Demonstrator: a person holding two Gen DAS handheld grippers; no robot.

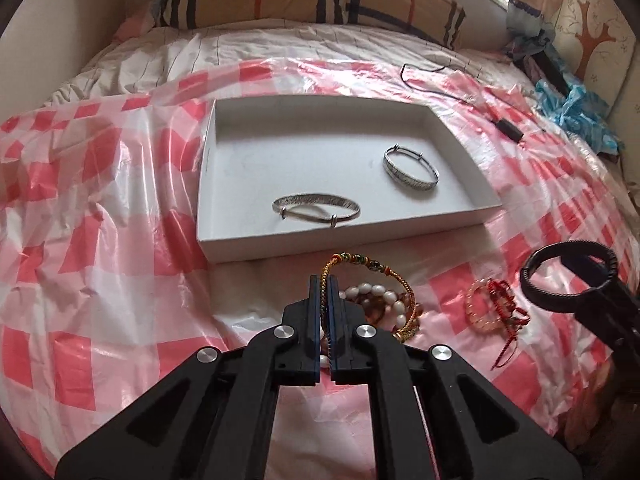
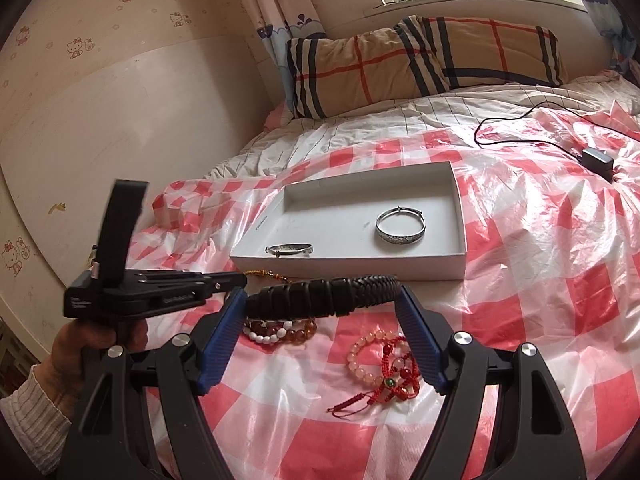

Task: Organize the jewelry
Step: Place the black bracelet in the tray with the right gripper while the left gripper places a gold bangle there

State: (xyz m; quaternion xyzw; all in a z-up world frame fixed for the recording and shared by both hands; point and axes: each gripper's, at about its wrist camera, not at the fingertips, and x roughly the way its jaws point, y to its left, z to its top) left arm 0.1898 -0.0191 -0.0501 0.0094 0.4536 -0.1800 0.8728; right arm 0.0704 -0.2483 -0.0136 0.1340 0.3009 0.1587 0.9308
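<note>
A white shallow box point(image 1: 472, 216) point(image 2: 440, 270) lies on the bed with two silver bangles point(image 1: 316, 209) point(image 1: 411, 167) point(image 2: 400, 226) in it. My left gripper point(image 1: 325, 284) is shut on a gold bracelet with coloured beads point(image 1: 360, 262), just in front of the box. Pearl and amber bead bracelets point(image 1: 380, 300) point(image 2: 280, 330) lie beneath it. My right gripper point(image 2: 320, 300) holds a black braided bracelet point(image 2: 332, 294) point(image 1: 568, 276) across its wide-set blue fingers point(image 2: 224, 332). A pink bead bracelet with red cord point(image 2: 384, 364) point(image 1: 496, 306) lies on the sheet.
A red-and-white checked plastic sheet point(image 1: 100, 220) covers the bed. A black charger with cable point(image 2: 598, 162) point(image 1: 508, 128) lies at the back right. A plaid pillow point(image 2: 400, 64) is at the headboard. A wall point(image 2: 100, 140) runs along the left.
</note>
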